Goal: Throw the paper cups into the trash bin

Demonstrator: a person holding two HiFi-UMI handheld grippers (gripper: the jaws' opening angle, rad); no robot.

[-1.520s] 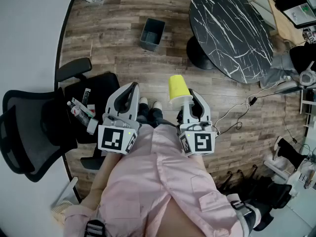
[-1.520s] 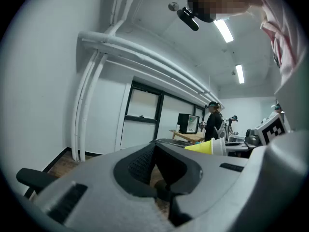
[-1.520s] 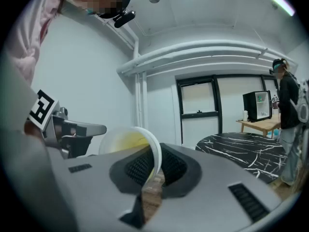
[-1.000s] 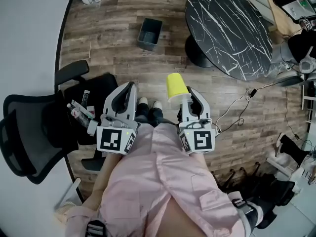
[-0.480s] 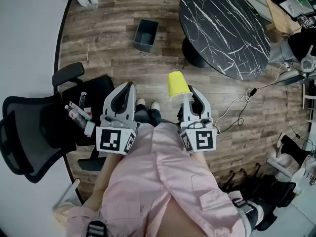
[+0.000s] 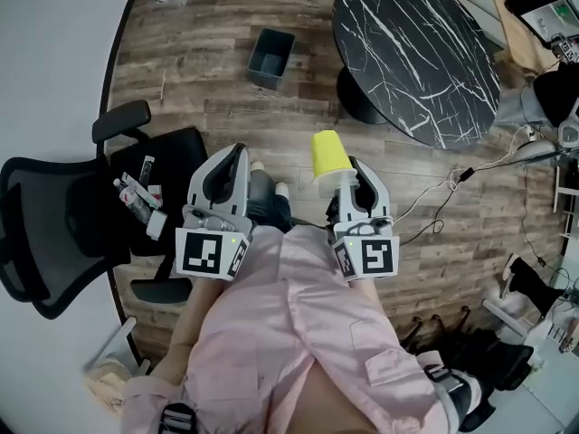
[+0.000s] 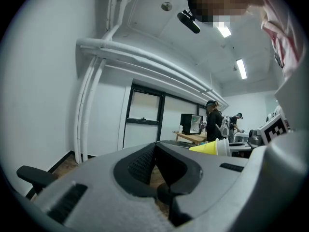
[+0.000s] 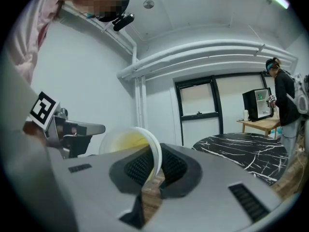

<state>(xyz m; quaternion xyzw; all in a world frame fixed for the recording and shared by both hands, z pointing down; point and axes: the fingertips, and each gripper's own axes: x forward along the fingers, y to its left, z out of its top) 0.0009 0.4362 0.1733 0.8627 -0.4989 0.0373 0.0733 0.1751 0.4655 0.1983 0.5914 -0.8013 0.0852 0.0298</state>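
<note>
A yellow paper cup (image 6: 329, 157) lies on its side, its white rim pinched between the jaws of my right gripper (image 6: 346, 181). In the right gripper view the cup (image 8: 126, 143) leans left from the pads, with its mouth towards the camera, and the right gripper (image 8: 153, 164) is shut on its wall. My left gripper (image 6: 228, 172) is held level beside it, jaws together and empty; its tips (image 7: 155, 147) meet with nothing between them. The dark grey trash bin (image 6: 271, 57) stands on the wood floor ahead of both grippers, well apart from them.
A round black marble table (image 6: 416, 52) stands ahead to the right. A black office chair (image 6: 54, 233) with small items on its seat is at the left, by the white wall. Cables (image 6: 443, 202) run over the floor at the right. People stand at desks far off (image 7: 213, 124).
Both grippers have drifted a little forward with the cup still in the right one. The person's leg has stepped forward between them, and the chair has slid back in the view.
</note>
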